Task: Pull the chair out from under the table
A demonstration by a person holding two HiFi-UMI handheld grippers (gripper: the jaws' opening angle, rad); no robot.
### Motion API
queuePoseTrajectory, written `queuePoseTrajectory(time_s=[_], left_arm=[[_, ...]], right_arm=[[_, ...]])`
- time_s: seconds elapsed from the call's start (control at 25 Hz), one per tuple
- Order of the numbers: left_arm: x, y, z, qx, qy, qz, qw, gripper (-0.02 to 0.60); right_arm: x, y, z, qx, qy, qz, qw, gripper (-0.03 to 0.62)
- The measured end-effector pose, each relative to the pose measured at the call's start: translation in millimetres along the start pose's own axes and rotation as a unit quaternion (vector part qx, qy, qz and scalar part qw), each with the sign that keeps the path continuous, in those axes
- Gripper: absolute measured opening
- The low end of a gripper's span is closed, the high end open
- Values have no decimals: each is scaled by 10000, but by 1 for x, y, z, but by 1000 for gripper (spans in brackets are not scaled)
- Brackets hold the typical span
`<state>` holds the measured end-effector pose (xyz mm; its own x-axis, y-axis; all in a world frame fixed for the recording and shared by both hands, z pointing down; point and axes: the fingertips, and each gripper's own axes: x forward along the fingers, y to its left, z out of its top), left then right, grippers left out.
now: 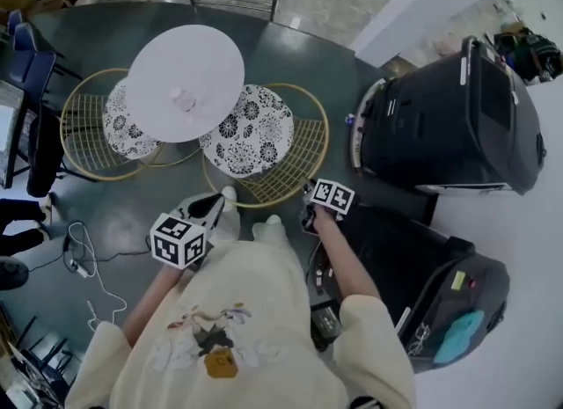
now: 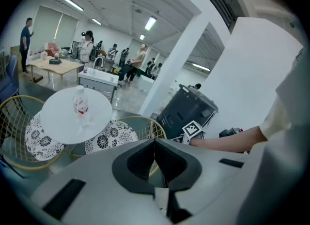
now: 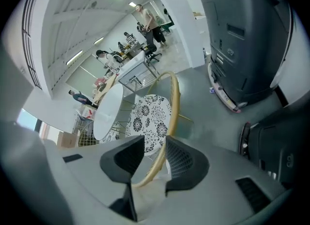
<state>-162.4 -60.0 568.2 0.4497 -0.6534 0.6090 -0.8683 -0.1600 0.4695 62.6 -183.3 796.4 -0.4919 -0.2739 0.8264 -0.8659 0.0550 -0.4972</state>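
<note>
1. The chair [image 1: 255, 135] has a gold wire frame and a black-and-white flower-print cushion. It stands on the dark floor [image 1: 290, 55] with the far part of its seat tucked under the near right edge of the round white surface [image 1: 185, 64].
2. The right claw [image 3: 155, 141] is open. The chair's gold rim [image 3: 172, 98] runs up between its two jaws, and neither pad visibly presses on it.
3. In the head view this claw sits at the near right part of the rim, at the end of an outstretched arm.
4. The left claw [image 2: 155, 142] is closed, its tips meeting with nothing between them. It hangs over the floor near the chair's near side, apart from the frame.
5. A clear bottle [image 1: 182, 99] stands upright near the middle of the surface.
6. A second chair [image 1: 84, 126] of the same kind is tucked under the surface's left edge.
7. A large black machine [image 1: 457, 117] stands on the floor just right of the chair.
</note>
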Motion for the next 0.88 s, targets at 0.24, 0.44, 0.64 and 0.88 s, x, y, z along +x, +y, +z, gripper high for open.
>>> queuePoseTrajectory(time_s=[0.24,0.44,0.64,0.88], left_arm=[[6,-25,-8,-91,-32,83,9999,9],[6,-46,-9,140,-64,120,9998,9],[7,-60,-21,294,-48,225,9993,9],[-5,-69,-30,345,-187,449,9982,9]], right_arm=[[6,-22,2,135,161,-213,9996,91],[22,-35,-2,615,198,33,9979,101],[40,-28,-1,805,257,428,9955,80],[40,-33,-4,1161,242,453,9919,63]])
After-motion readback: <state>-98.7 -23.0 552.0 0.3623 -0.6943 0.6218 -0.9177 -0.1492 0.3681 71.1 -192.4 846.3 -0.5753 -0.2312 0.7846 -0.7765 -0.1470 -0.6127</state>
